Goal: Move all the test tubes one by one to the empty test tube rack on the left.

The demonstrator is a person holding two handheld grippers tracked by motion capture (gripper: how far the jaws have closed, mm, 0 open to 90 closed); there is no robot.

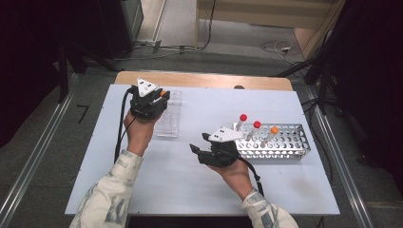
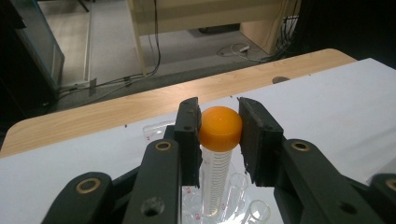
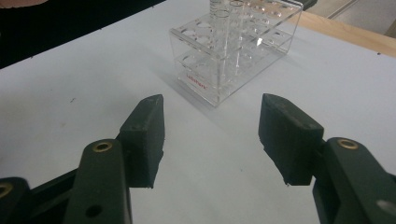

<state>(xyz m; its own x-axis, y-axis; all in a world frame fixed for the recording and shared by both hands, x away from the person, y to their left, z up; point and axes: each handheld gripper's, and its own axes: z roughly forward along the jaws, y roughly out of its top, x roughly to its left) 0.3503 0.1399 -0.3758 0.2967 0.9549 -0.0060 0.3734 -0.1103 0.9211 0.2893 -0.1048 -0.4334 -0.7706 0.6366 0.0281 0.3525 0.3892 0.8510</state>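
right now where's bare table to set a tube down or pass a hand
Free: the near strip of the white table between the two forearms, and the far right corner behind the metal rack. Crowded: around the clear rack, where the left gripper holds an orange-capped tube, and by the open right gripper.

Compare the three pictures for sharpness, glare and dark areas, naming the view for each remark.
High view: evenly lit white table, black surroundings, slightly soft. Left gripper view: orange cap sharp with a faint highlight; left gripper jaws at the bottom edge blur a little. Right gripper view: clear rack shows bright glints, its far end soft; right gripper jaws dark, little detail.
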